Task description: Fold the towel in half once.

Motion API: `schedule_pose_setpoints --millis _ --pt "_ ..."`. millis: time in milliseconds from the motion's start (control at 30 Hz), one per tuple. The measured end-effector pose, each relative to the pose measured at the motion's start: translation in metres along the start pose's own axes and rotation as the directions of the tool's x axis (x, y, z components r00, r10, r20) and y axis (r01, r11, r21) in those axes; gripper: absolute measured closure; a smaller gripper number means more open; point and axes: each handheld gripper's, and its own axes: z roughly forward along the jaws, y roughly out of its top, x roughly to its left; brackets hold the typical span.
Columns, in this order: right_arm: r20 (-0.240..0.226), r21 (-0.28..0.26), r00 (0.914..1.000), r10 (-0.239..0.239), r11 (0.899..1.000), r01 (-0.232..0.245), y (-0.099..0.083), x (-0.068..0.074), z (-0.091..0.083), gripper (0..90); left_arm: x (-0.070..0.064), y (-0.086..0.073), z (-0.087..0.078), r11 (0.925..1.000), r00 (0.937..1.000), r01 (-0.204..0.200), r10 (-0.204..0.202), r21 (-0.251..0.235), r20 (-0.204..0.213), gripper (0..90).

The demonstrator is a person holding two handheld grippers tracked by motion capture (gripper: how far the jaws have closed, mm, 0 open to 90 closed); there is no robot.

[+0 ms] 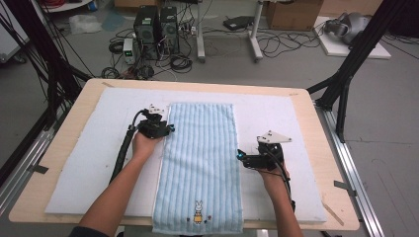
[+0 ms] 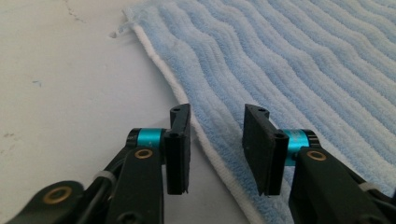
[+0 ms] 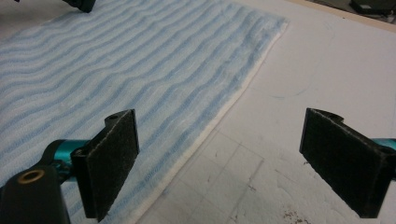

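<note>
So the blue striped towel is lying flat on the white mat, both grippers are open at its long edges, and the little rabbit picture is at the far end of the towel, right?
Not quite. The rabbit picture sits at the near end of the towel, by the person, as the high view shows. The rest holds: the towel lies flat on the white mat, with the left gripper and the right gripper open at its long edges.

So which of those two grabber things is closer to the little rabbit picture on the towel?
Right. The right hand-held gripper sits at the towel's right edge, about midway along; the left hand-held gripper is farther up the left edge, farther from the rabbit.
</note>
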Motion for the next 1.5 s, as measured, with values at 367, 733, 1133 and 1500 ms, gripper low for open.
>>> schedule_pose_setpoints --millis 367,733,1133,1500 --pt "0.003 0.011 0.9999 0.011 1.0 -0.011 0.001 0.001 0.004 11.1 -0.002 0.0 0.0 0.9999 0.9993 0.0 0.0 -0.015 0.039 87.2" --pt "-0.035 0.024 0.9991 0.023 0.999 -0.022 0.019 -0.001 0.021 11.1 0.005 -0.001 -0.007 0.9932 0.9921 0.087 -0.079 -0.078 0.098 87.5" --pt "-0.033 0.16 0.9946 0.099 0.983 -0.092 0.046 -0.019 0.078 20.5 0.006 0.001 -0.013 0.9916 0.9897 0.093 -0.082 -0.09 0.117 87.5" --pt "0.065 0.251 0.9922 0.106 0.961 -0.119 0.054 -0.021 0.113 44.2 0.007 0.001 -0.014 0.9905 0.9873 0.107 -0.095 -0.087 0.127 87.6"
